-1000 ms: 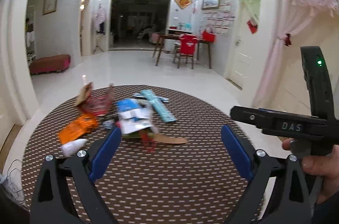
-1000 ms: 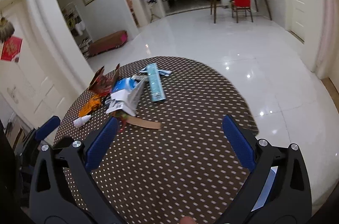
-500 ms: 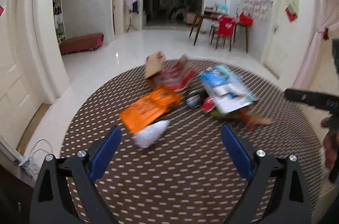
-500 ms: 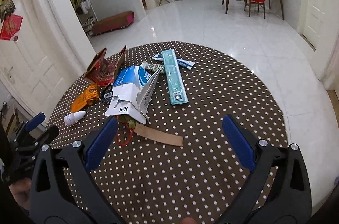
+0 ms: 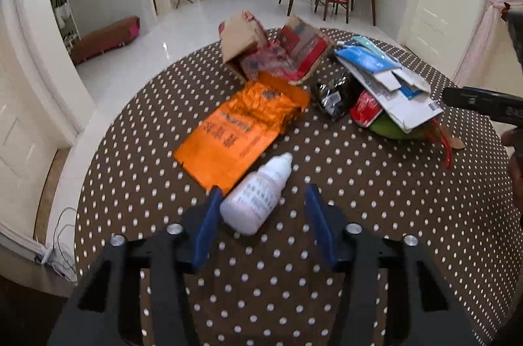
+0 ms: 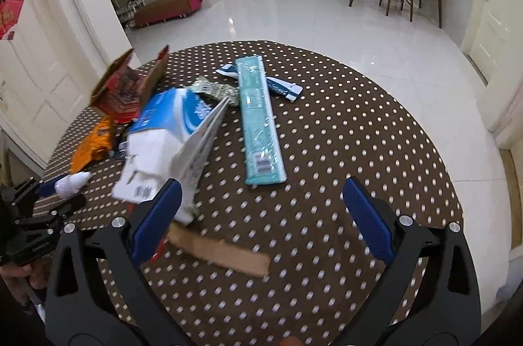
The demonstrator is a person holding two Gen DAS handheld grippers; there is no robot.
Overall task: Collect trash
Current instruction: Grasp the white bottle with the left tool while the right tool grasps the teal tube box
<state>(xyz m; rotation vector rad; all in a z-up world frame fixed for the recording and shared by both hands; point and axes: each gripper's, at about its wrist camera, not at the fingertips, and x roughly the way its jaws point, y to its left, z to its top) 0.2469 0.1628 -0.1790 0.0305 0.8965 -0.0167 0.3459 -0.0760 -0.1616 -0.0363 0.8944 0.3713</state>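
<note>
Two grippers work over a round table covered in a brown polka-dot cloth, where a pile of litter awaits collection. Left gripper: its blue jaws are closing around a small white dropper bottle, which lies on its side between them with the nozzle pointing away; the left pad is at or just beside the bottle's wall, while a clear gap remains on the right, so no grip is made yet. By its look the bottle is light, stiff plastic, smooth and rounded, likely to roll or squirt out of the pads; the broad labelled body is the best place to take it, not the tapered nozzle. Just beyond it lies a crumpled orange foil bag, thin and soft, best pinched at an edge. Right gripper: jaws stand wide apart and hold nothing, hovering over a flat cardboard strip, near a torn blue-and-white carton and a long teal packet. Strip and carton look light and flexible, and should be taken across a free edge.
</note>
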